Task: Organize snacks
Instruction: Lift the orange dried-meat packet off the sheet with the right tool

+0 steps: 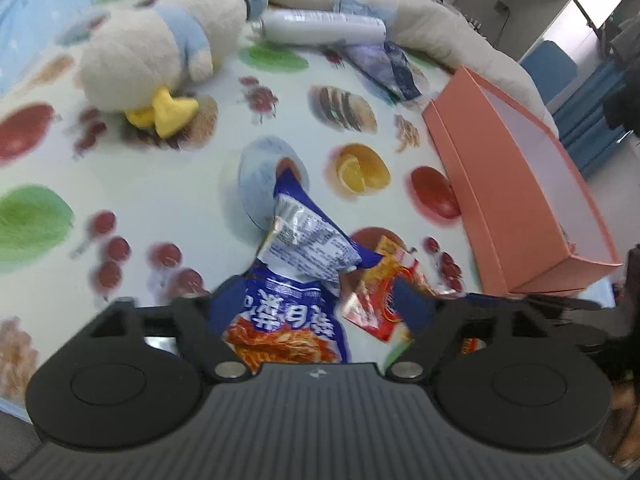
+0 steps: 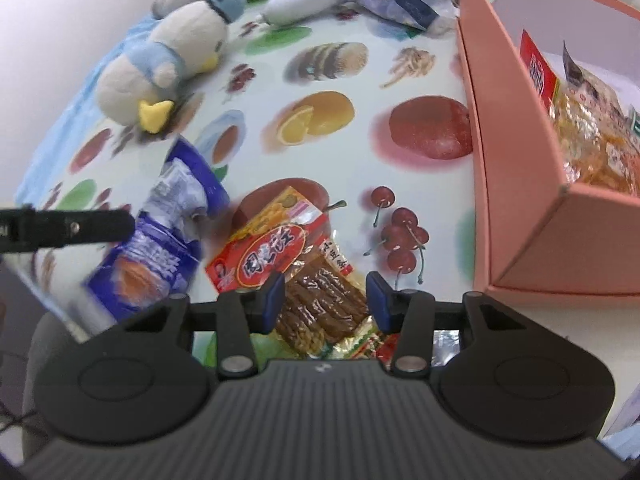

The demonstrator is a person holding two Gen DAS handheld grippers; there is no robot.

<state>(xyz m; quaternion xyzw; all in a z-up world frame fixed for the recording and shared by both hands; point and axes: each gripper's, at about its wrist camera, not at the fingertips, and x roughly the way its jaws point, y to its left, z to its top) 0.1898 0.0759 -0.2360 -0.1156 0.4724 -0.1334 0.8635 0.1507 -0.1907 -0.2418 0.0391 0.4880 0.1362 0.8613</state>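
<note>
A counter covered in a fruit-print cloth holds loose snacks beside an open pink box, which already contains an orange snack bag. The right claw hangs half-open just above a red packet of brown strips, likely lined up to pick it next. The left claw stands wide, a blue snack bag lying loose between its fingers, unpinched. A plush penguin lies farther back.
</note>
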